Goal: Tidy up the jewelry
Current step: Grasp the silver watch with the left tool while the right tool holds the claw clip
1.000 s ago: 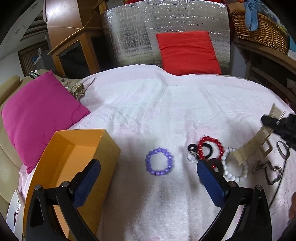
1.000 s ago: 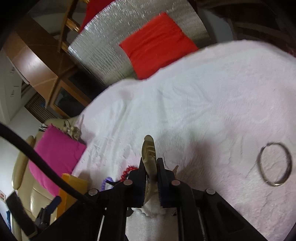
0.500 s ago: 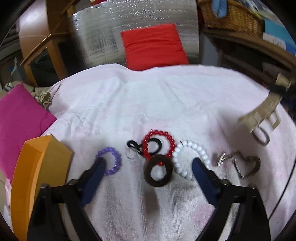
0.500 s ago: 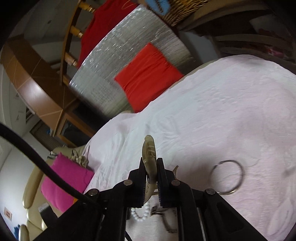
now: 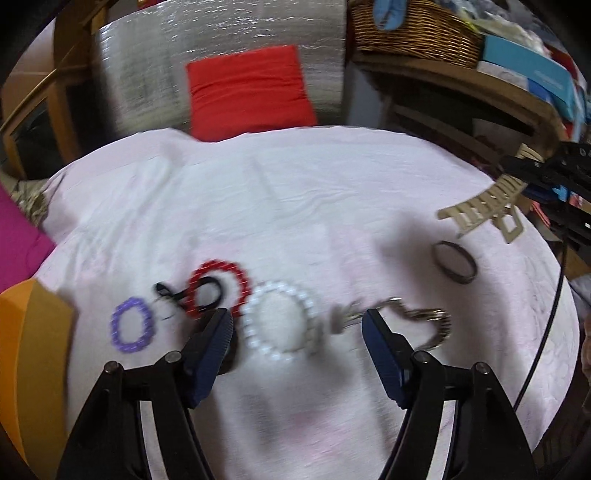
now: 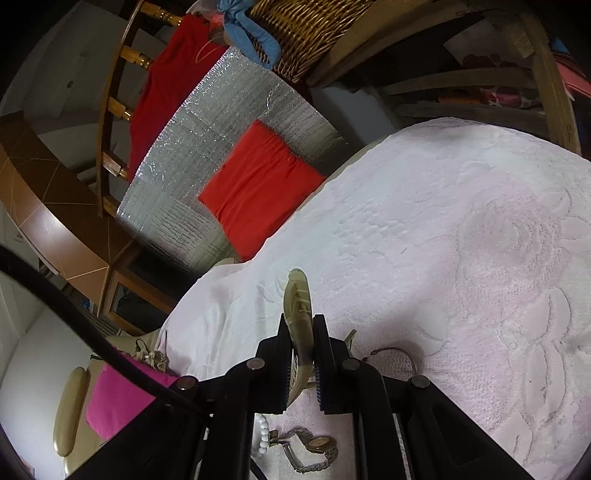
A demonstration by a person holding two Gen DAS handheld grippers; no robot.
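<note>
In the left wrist view my left gripper (image 5: 297, 323) is open and empty, hovering over a white bead bracelet (image 5: 280, 325) on the pale pink bedspread (image 5: 295, 206). Left of it lie a red bead bracelet (image 5: 218, 288), black hair ties (image 5: 173, 291) and a purple bead bracelet (image 5: 132, 326). A metal watch (image 5: 417, 321) lies to the right, a dark bangle (image 5: 453, 261) farther right. My right gripper (image 6: 303, 332) is shut on a beige hair claw clip (image 6: 298, 306), also seen in the left wrist view (image 5: 484, 210), held above the bed.
An orange box (image 5: 29, 347) stands open at the left edge. A magenta cushion (image 5: 18, 240) lies behind it. A red cushion (image 5: 247, 96) leans on a silver panel at the back. A wicker basket (image 5: 410, 29) and wooden shelves are at the right.
My left gripper has swung right, from over the purple bracelet to over the white one. My right gripper has lifted the clip up and away from the bed.
</note>
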